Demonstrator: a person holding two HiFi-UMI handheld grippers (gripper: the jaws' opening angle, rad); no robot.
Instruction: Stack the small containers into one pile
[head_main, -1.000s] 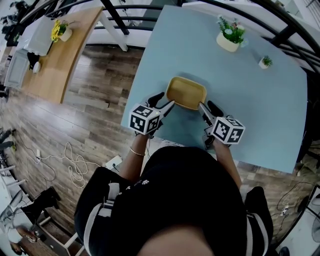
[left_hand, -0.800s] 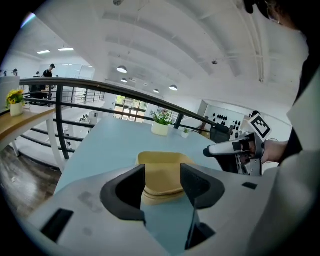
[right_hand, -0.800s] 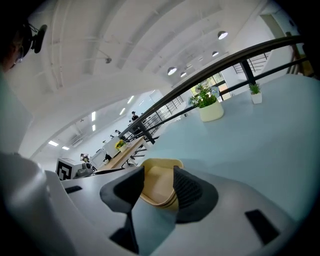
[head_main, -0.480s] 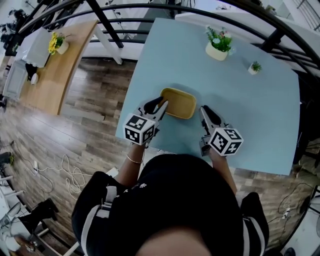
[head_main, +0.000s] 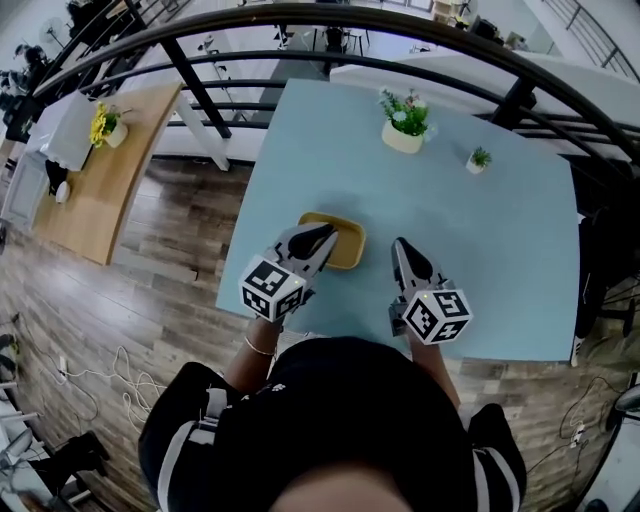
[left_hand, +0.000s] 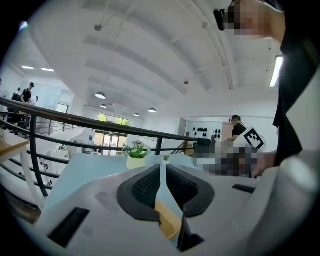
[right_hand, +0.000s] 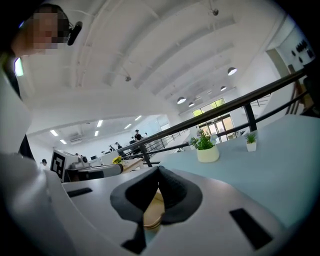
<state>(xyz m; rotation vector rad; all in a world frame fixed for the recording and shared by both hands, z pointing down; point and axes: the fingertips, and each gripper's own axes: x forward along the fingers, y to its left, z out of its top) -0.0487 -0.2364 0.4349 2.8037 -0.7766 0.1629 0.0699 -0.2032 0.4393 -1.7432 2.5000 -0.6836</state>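
A shallow yellow container (head_main: 347, 243) rests on the light blue table (head_main: 480, 250) near its front edge. My left gripper (head_main: 328, 236) hovers over the container's left end. Its jaws have just been closing and now stand almost together with nothing between them. In the left gripper view the left gripper (left_hand: 163, 172) shows the container (left_hand: 167, 221) lying below the gap. My right gripper (head_main: 398, 246) hangs just right of the container, apart from it. In the right gripper view the right gripper (right_hand: 158, 172) has its tips touching, and the container (right_hand: 152, 212) lies beneath them.
A white pot with a green plant (head_main: 402, 128) and a tiny potted plant (head_main: 478, 159) stand at the table's far side. A black railing (head_main: 330, 15) curves behind the table. A wooden table (head_main: 110, 170) with yellow flowers stands at the left over wood flooring.
Both grippers have drawn back from the container's two ends and risen above the table. The left jaws went from wide apart to nearly together. The container stays on the table.
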